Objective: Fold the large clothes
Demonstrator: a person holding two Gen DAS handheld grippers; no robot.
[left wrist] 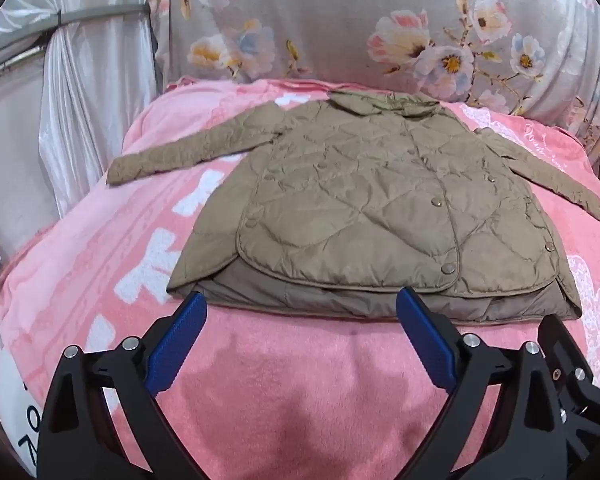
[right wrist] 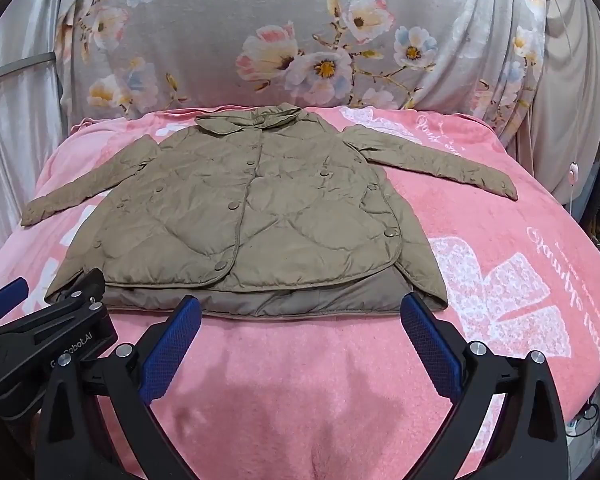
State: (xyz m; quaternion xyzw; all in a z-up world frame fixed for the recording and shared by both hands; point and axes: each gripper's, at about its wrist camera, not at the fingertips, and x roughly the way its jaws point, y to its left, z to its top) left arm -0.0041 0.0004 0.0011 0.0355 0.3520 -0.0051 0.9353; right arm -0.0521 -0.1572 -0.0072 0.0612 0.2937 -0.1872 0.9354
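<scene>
The quilted khaki jacket (left wrist: pixel 364 200) lies flat, front side up and snapped shut, at the centre of a bed covered by a pink blanket (left wrist: pixel 280 380). Its collar points toward the top of the frame, against a floral cushion (left wrist: pixel 380 20); its hem faces the bottom of the frame. Both sleeves are spread outward to the left and right.

The left hand-held gripper (left wrist: pixel 300 344) has its jaws wide apart with nothing between them. In the left wrist view its blue fingertips (left wrist: pixel 192 308) sit just short of the hem, toward the hem's left portion. The right hand-held gripper (right wrist: pixel 304 344) is likewise wide and empty; in the right wrist view its fingertips (right wrist: pixel 414 308) sit near the hem's right portion.

Key relation: the jacket lies directly ahead of both grippers, its long axis running from hem to collar, away from the cameras. Each gripper is nearer to the hem corner on its own side.

Judgement: no fold has been started. Bare blanket surrounds the jacket on the left, right and near sides, giving room to bring the sleeves inward. The cushion limits room beyond the collar.
</scene>
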